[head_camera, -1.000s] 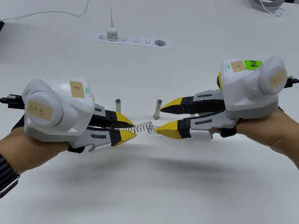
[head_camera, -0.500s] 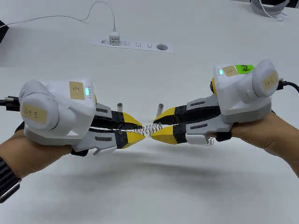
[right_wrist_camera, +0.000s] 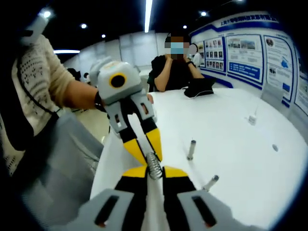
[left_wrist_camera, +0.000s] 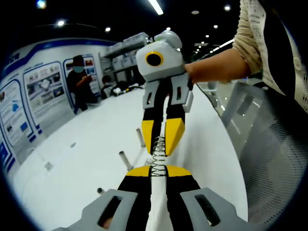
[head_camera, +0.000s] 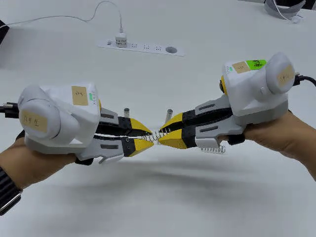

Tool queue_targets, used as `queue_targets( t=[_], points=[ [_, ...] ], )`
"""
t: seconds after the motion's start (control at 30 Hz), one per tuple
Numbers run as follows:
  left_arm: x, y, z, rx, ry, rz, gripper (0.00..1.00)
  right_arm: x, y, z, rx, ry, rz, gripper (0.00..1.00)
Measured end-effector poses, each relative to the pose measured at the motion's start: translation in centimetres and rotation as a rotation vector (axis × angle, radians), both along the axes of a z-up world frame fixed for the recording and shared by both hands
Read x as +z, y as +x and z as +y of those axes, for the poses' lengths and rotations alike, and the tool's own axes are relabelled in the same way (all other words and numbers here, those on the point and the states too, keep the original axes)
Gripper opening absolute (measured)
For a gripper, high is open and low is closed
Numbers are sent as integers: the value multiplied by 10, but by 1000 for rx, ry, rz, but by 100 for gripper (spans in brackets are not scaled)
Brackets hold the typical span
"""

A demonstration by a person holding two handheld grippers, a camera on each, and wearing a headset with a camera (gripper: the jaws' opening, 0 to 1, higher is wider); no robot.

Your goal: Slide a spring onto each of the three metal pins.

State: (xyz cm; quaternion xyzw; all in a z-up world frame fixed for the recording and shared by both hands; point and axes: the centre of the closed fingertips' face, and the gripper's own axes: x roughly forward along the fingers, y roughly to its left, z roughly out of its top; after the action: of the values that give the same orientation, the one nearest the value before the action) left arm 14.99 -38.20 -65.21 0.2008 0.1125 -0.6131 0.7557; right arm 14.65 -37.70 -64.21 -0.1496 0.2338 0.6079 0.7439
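Nearest, the person's left hand [head_camera: 24, 163] and right hand [head_camera: 281, 136] each hold a gripper over the white table [head_camera: 163, 202], tips turned inward to meet at the held spring [head_camera: 154, 137]. That spring hangs in the air, stretched roughly level between the two tips and clear of the tabletop.

To the left of the held spring, the left gripper [head_camera: 148, 138] has its yellow-tipped jaws pressed together on the spring's left end; in the left gripper view the coil comes straight out from between the closed tips. To the right of the held spring, the right gripper [head_camera: 164, 136] has its jaws drawn in on the other end, with only a narrow gap that the coil fills.

Further right of the held spring and lower, a loose spring [head_camera: 212, 148] lies flat on the table beneath the right gripper's body.

Just behind the held spring, two metal pins stand upright on the table, both bare: the left pin [head_camera: 126, 113] behind the left gripper's tips, and the right pin [head_camera: 169, 115] behind the right gripper's tips.

Well beyond the held spring, a white power strip [head_camera: 143, 47] lies on the table with a charger [head_camera: 120, 38] plugged in, its cable [head_camera: 106, 5] running off toward the far edge.
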Motion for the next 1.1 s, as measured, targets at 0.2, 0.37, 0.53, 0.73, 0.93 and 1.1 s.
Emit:
queue_targets(
  t=[0.2,0.37,0.53,0.73,0.93,1.1],
  points=[
    [-2,2,1,13,1,-2,10,4,0,7,45,-91,-57,12],
    [-1,5,2,32,-6,-5,10,8,2,13,92,-164,-85,12],
    [3,10,3,60,-21,-10,10,17,4,25,139,-201,-108,12],
    [8,16,8,101,-53,-6,10,19,12,32,173,-256,-131,12],
    [9,21,13,141,-71,1,11,19,17,36,196,-288,-131,12],
    [9,23,18,170,-95,17,18,20,23,40,183,-297,-116,12]
  ],
)
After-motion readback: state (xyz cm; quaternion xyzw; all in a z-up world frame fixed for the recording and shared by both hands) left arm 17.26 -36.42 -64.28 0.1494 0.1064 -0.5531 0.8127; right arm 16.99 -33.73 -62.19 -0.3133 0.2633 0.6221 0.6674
